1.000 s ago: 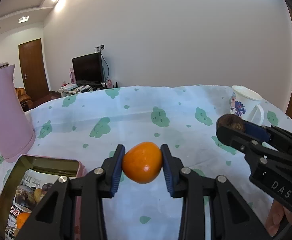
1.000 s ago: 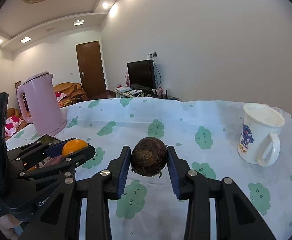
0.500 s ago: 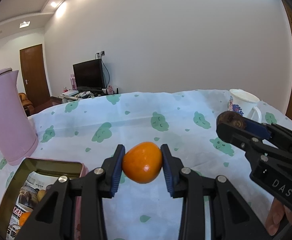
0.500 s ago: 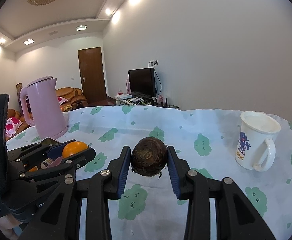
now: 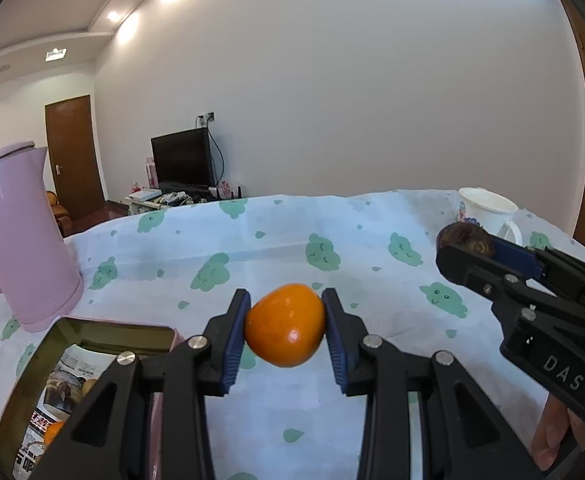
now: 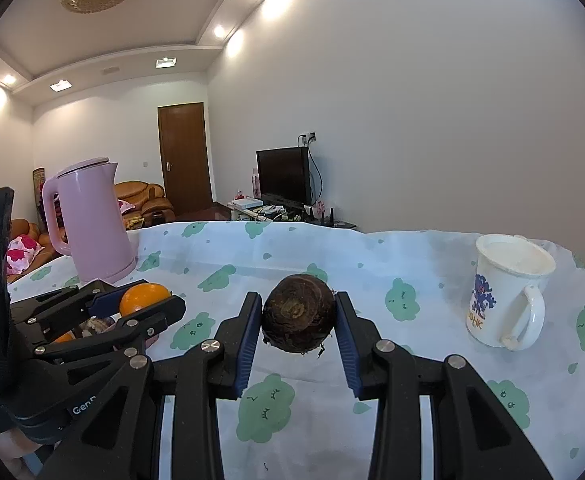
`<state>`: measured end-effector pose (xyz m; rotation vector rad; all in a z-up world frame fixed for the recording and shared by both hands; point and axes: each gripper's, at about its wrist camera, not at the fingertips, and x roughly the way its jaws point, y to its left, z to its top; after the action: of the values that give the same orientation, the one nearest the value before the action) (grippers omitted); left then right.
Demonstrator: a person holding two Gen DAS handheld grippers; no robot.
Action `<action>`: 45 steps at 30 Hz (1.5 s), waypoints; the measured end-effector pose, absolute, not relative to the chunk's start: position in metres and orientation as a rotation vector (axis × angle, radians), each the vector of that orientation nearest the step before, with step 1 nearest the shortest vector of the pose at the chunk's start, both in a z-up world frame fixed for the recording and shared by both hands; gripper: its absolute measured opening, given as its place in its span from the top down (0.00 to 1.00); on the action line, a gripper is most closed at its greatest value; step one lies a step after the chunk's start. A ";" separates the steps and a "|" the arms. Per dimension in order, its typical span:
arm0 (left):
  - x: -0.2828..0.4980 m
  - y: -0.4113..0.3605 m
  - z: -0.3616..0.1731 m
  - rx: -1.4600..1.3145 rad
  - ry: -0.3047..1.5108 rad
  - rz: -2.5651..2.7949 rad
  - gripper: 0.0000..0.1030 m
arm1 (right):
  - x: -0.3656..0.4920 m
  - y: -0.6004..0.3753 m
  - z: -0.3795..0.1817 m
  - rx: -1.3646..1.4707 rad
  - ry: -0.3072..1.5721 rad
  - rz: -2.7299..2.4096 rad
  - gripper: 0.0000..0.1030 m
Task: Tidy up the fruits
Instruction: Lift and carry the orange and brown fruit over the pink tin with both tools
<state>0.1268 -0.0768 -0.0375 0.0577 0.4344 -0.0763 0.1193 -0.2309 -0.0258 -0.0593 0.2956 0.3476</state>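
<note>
The left claw (image 5: pixel 285 326) stays pinching the smooth orange fruit (image 5: pixel 285 325) above the worktop, the open pink metal tin (image 5: pixel 92 344) at its eight o'clock. The right claw (image 6: pixel 298 320) keeps gripping the rough brown round fruit (image 6: pixel 298 318). Nothing has shifted; both await placing.

Kettle (image 5: pixel 20 236) at the table's (image 5: pixel 276 240) far left, open tin (image 5: pixel 92 332) just in front of it with fruit inside, mug (image 6: pixel 508 292) at the far right, television (image 5: pixel 184 158) behind the table against the wall, door (image 5: pixel 74 156) further left.
</note>
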 end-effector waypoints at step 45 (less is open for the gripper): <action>0.067 -0.058 -0.032 0.066 0.385 -0.104 0.63 | 0.078 -0.213 -0.025 -0.090 0.255 0.371 0.62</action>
<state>0.0665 -0.0576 -0.0322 0.0659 0.3846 -0.1042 0.0777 -0.2126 -0.0248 -0.0903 0.2553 0.3710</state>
